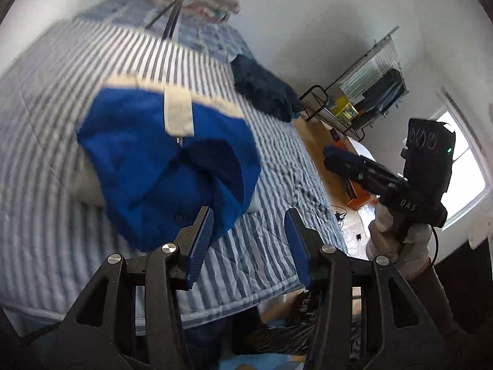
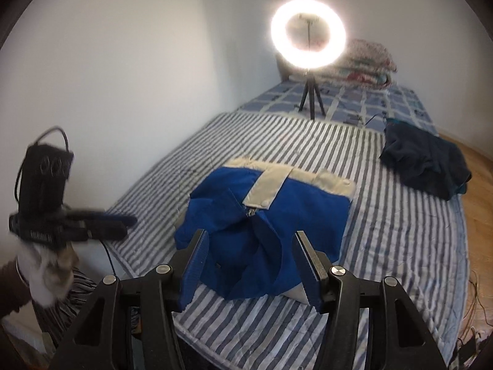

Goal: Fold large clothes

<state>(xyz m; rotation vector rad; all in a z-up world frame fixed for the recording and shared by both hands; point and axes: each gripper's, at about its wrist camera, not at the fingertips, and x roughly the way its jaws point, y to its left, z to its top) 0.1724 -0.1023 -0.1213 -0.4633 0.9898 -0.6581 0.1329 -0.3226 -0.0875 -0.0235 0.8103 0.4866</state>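
A blue jacket [image 2: 277,209] with a beige band and flap lies folded in a compact bundle on the striped bed cover [image 2: 400,246]; it also shows in the left wrist view [image 1: 160,160]. My left gripper [image 1: 249,215] is open and empty, held above the bed's near edge just right of the jacket. My right gripper [image 2: 249,240] is open and empty, held above the jacket's near end. The right gripper shows in the left wrist view [image 1: 336,157], and the left gripper shows in the right wrist view [image 2: 123,225]; whether those are open is hard to tell there.
A dark navy garment [image 2: 425,160] lies bunched at the bed's far right edge. A lit ring light on a tripod [image 2: 308,34] stands on the bed beyond the jacket, with folded floral bedding [image 2: 366,58] behind it. A wire rack [image 1: 363,92] and a wooden floor [image 1: 323,154] are beside the bed.
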